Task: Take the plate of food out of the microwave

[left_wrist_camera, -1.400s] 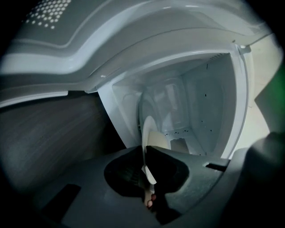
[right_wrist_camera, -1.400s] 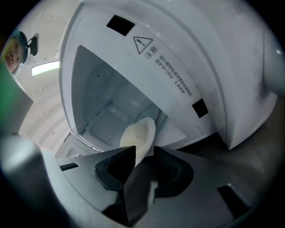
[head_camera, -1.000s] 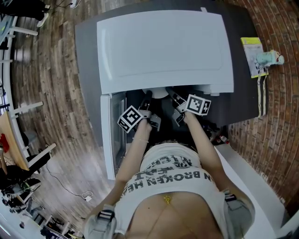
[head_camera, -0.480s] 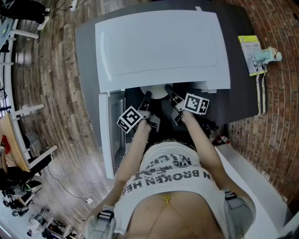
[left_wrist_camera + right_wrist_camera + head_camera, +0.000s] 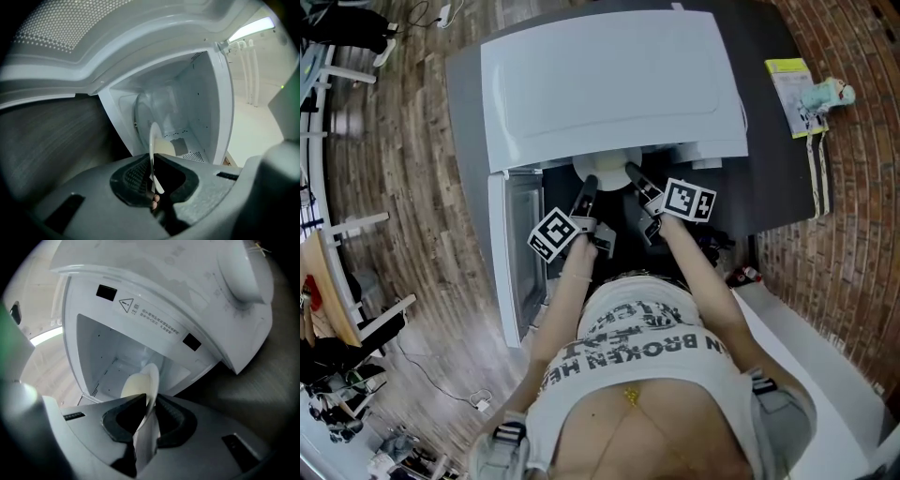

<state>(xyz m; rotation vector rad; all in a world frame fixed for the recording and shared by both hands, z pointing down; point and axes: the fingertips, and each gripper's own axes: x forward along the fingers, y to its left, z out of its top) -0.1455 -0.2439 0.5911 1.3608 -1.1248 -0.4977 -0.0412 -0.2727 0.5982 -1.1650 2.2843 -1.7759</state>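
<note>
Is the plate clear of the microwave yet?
Partly out: the plate pokes past the microwave front, rim clamped by left tongs and right tongs.

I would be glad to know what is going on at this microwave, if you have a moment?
A person is taking a plate out of the open microwave, whose door is swung to the left. The left gripper and the right gripper are each clamped on the plate's rim, one on each side. The plate carries some pale food and sits at the mouth of the oven, not yet fully clear of it.
</note>
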